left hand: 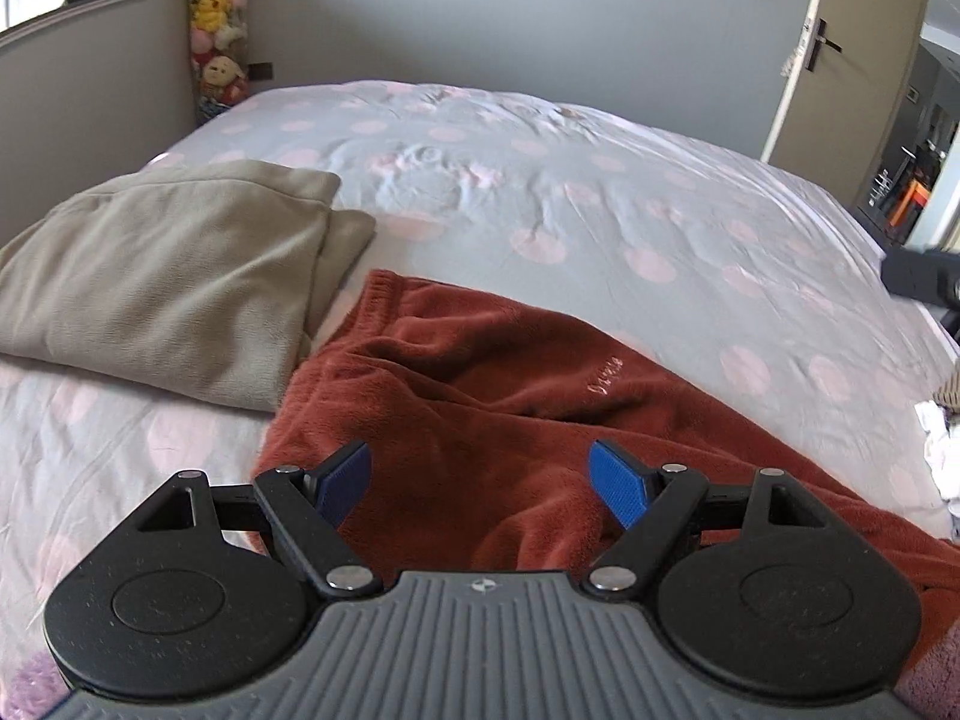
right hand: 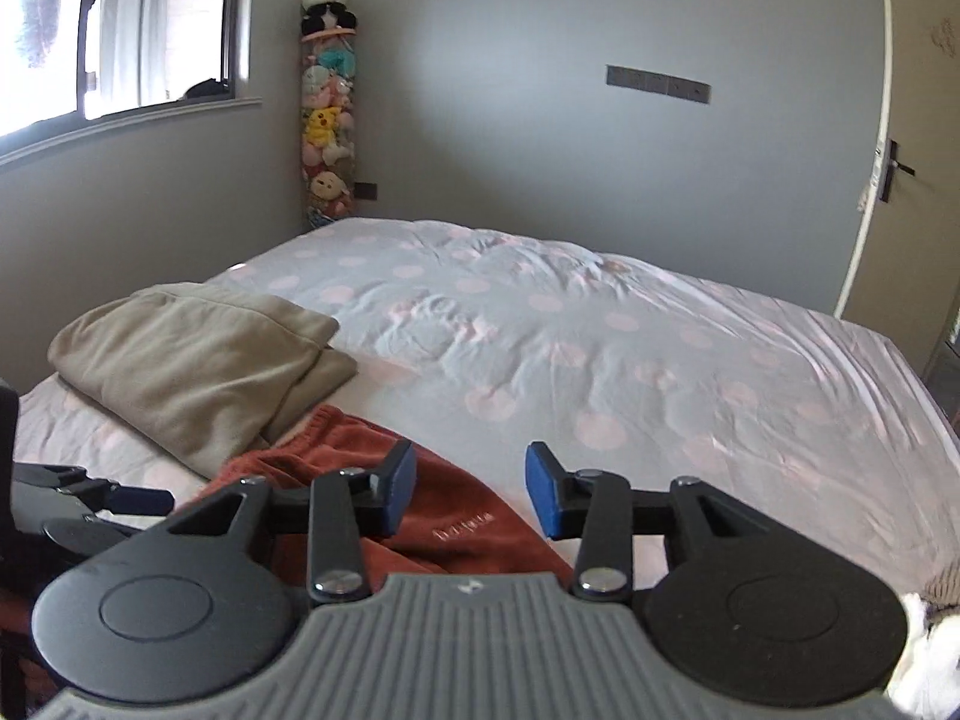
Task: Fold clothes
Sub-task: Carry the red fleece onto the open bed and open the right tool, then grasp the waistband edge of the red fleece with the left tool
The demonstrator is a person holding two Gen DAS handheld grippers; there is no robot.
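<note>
A rust-red fleece garment point(left hand: 480, 396) with small embroidered lettering lies spread and creased on the near part of the bed. My left gripper point(left hand: 480, 483) hovers over its near edge, open, with nothing between the blue pads. In the right wrist view the same red garment point(right hand: 456, 516) lies below my right gripper point(right hand: 471, 489), which is open and holds nothing. A folded beige garment point(left hand: 162, 282) rests to the left of the red one, also visible as a beige garment point(right hand: 198, 360) in the right wrist view. The left gripper's body point(right hand: 66, 504) shows at the right view's left edge.
The bed point(left hand: 600, 210) has a grey cover with pink dots and stretches away to the far wall. A tall column of plush toys point(right hand: 327, 114) stands in the corner by the window. A door point(left hand: 840, 48) stands at the right. White and striped cloth point(left hand: 942, 444) lies at the bed's right edge.
</note>
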